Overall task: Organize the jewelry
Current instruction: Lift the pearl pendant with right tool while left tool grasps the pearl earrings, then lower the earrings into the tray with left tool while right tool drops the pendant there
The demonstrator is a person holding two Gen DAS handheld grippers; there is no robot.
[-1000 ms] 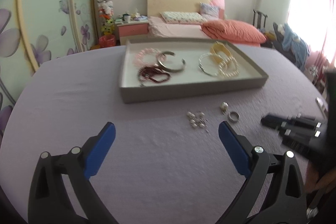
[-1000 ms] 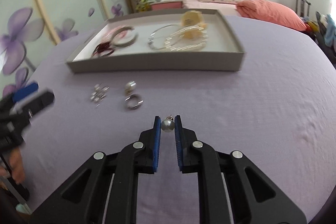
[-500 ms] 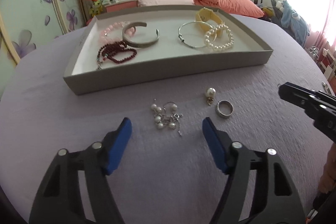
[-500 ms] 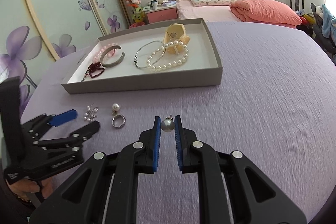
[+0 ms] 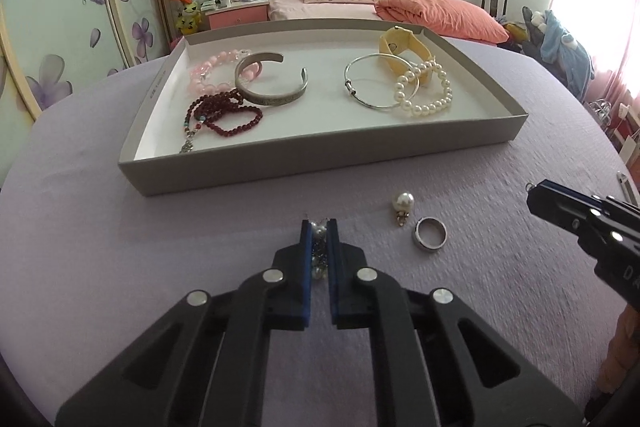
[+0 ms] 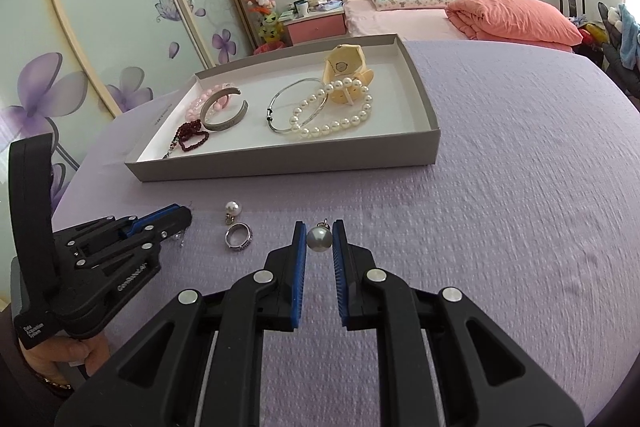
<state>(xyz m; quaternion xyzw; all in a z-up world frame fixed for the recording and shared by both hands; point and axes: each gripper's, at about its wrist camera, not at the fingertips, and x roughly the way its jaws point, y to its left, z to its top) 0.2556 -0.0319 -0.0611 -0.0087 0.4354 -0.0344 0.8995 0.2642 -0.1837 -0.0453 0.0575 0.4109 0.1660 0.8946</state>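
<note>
Left wrist view: the left gripper (image 5: pixel 319 229) is down at the lilac tablecloth (image 5: pixel 80 227) with its blue-padded jaws just drawn together on the small tangled cluster of pearl-and-chain earrings (image 5: pixel 319 231); the pearls and links show pinched in the narrow slot between the pads. The shallow grey cardboard tray with a white floor (image 5: pixel 320 167) lies straight ahead of this gripper, its long axis running left to right across the view, its near wall a short way beyond the fingertips. Bracelets already lie inside it: a dark red bead strand (image 5: pixel 224 115), a silver cuff (image 5: pixel 272 83), a thin silver bangle (image 5: pixel 372 87) and a white pearl bracelet (image 5: pixel 424 91). Just right of the left gripper, loose on the cloth, sit a single white pearl drop earring (image 5: pixel 402 205) and a silver band ring (image 5: pixel 430 234), the ring nearer the camera.

In the right wrist view, the right gripper (image 6: pixel 319 239) is clamped narrowly on a grey round pearl pendant (image 6: pixel 319 239), held clear above the cloth. From here the tray is ahead and to the left, angled. The left gripper is the nearer to the tray's near wall, so its load probably needs only a lift and a short carry forward over that wall; the chains may snag or dangle, so the lift should clear the rim
</note>
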